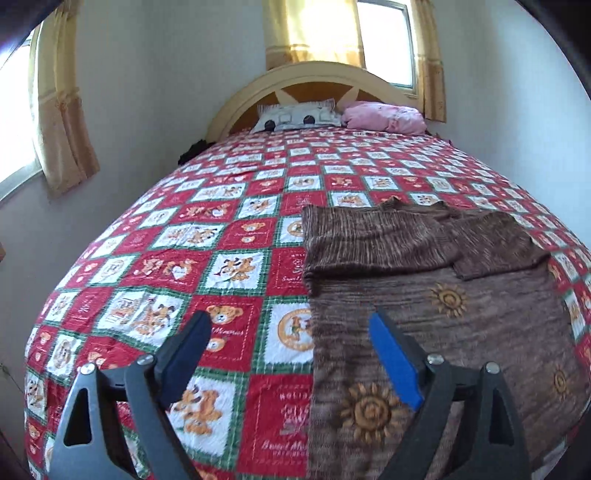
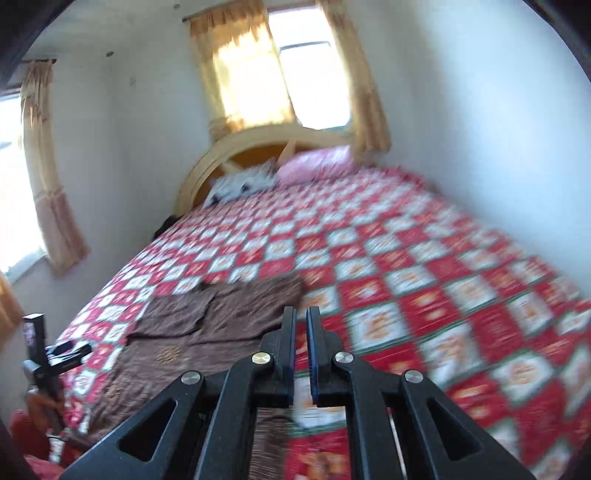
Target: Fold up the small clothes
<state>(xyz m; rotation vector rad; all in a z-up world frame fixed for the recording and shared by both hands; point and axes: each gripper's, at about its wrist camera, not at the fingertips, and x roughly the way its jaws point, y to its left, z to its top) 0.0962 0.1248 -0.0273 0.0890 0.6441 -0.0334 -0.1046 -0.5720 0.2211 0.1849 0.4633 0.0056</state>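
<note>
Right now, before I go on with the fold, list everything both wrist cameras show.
Brown garment: one, brown with orange sun prints, lying on the bedspread with both sleeves folded in across its top.
Bedspread: one, red, white and green check with bear prints, covering the bed.
Pillows: two, a white one and a pink one, at the headboard.
Headboard: one, cream arch with orange panels, at the far end of the bed.
Curtains: yellow, at the window behind the headboard and the side window.
Left gripper: one, black with blue pads, open, over the garment's near edge, holding nothing.
Right gripper: one, black with blue pads, shut, empty.
</note>
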